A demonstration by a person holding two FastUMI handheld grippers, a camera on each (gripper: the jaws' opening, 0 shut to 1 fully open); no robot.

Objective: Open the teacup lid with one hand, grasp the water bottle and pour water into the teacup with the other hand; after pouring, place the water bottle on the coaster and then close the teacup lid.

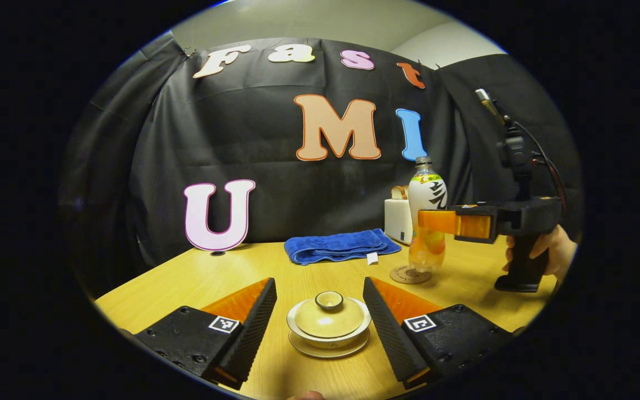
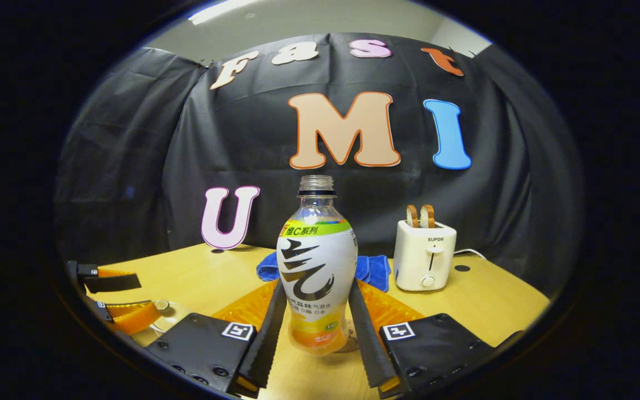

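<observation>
- Both grippers are poised and nothing is lifted: the lid (image 1: 329,312) sits on the teacup (image 1: 328,333) at lower centre of the left gripper view, and the bottle (image 2: 316,272) stands at centre of the right gripper view.
- Risk one, as I judge it: the left gripper (image 1: 320,311) has its fingers spread wide, one on each side of the cup and touching nothing. Closing from here could clamp the cup's rim instead of the small knob on the lid, and drag cup and saucer (image 1: 328,349) across the table (image 1: 186,278).
- Risk two: the bottle has no cap. The right gripper (image 2: 314,328) brackets its lower body, fingers tight alongside; I cannot tell whether they press on it. A hard squeeze or an early tilt could send drink out of the neck onto the table.
- Risk three: in the left gripper view the bottle rests on the coaster (image 1: 409,274), right of centre, with the right gripper across its middle and a hand (image 1: 548,253) on the grip. A crooked lift may knock the coaster aside.
- Behind, a blue towel (image 1: 342,245) and a toaster (image 2: 424,254) sit well apart from the cup.
- The cup lies between the left gripper's fingers, slightly beyond the tips.
</observation>
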